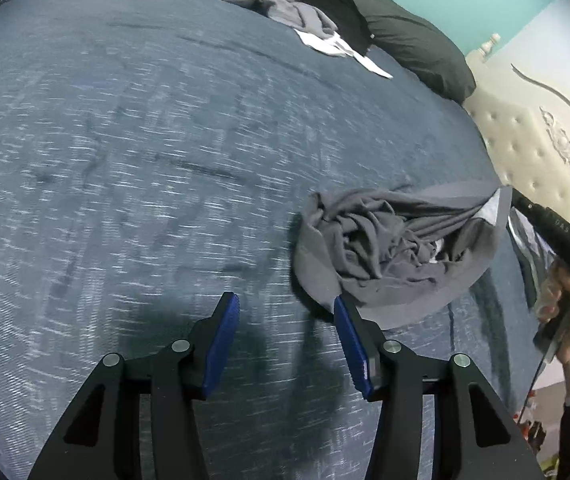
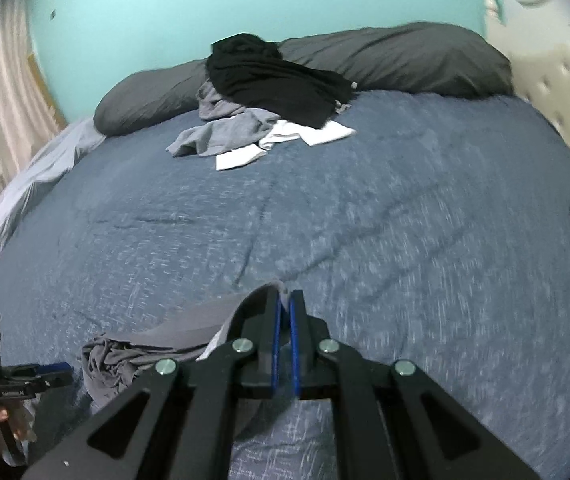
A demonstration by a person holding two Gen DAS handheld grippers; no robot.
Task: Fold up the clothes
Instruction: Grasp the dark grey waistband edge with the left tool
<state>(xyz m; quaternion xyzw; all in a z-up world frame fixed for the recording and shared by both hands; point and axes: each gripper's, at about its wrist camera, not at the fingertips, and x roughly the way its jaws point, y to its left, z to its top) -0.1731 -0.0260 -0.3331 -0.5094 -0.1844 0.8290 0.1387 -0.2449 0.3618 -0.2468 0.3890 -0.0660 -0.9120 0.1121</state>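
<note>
A crumpled grey garment (image 1: 397, 248) lies on the blue bedspread (image 1: 145, 152), just right of my left gripper (image 1: 285, 303). That gripper hovers over the cover, open, with nothing between its blue pads (image 1: 225, 340); its right finger stands at the garment's near edge. My right gripper (image 1: 505, 197) pinches one corner of the garment and lifts it taut. In the right wrist view the right gripper (image 2: 285, 298) is shut on that grey fabric, and the rest of the garment (image 2: 141, 354) trails down to the left. The left gripper (image 2: 59, 372) shows at the far left, held by a hand.
A heap of grey, black and white clothes (image 2: 269, 120) sits at the far side against dark pillows (image 2: 405, 60). A tufted cream headboard (image 1: 533, 148) runs along the right. A pale sheet (image 2: 33, 184) hangs off the left edge. Bare bedspread (image 2: 365, 220) spreads between.
</note>
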